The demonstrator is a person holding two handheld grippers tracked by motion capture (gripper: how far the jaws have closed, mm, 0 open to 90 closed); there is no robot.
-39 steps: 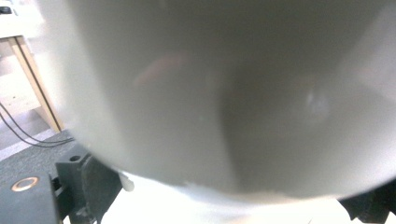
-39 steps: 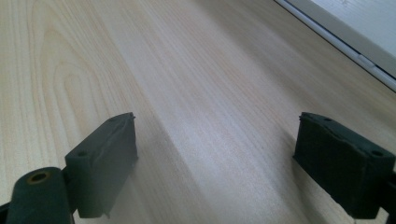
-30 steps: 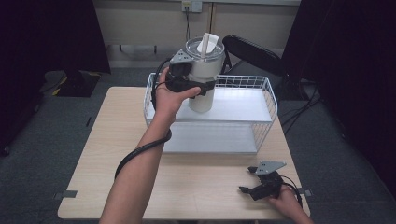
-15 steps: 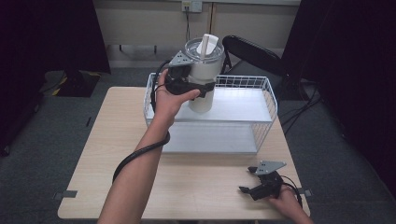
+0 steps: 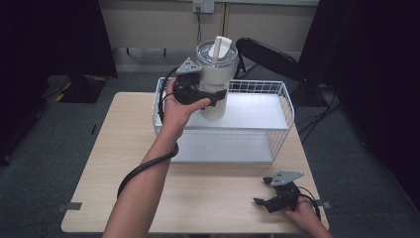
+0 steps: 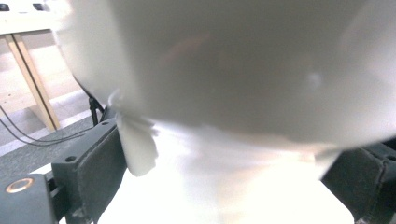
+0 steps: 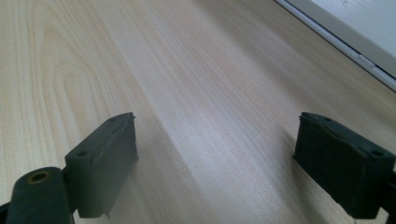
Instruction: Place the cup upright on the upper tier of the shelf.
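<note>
A tall white tumbler point(image 5: 216, 79) with a clear lid and a white straw is held upright over the back left of a white wire basket point(image 5: 283, 130). My left gripper point(image 5: 213, 97) is shut on the tumbler's body, its jaws on either side. In the left gripper view the white tumbler point(image 6: 243, 93) looms blurred between the two black jaws. My right gripper point(image 5: 263, 192) rests low over the wooden table point(image 5: 99, 163) at the front right, open, with nothing between its jaws. The right gripper view looks along bare wood point(image 7: 205, 93) between the widely parted jaws.
The basket has a pale flat floor point(image 5: 233, 144) and stands at the table's back centre. A black chair point(image 5: 270, 54) is behind the basket. Dark curtains flank the scene, and a grey carpet surrounds the table. A white edge point(image 7: 355, 32) of the basket's base shows at upper right.
The left hand has lifted the tumbler slightly higher above the basket. The right gripper has stayed where it was.
</note>
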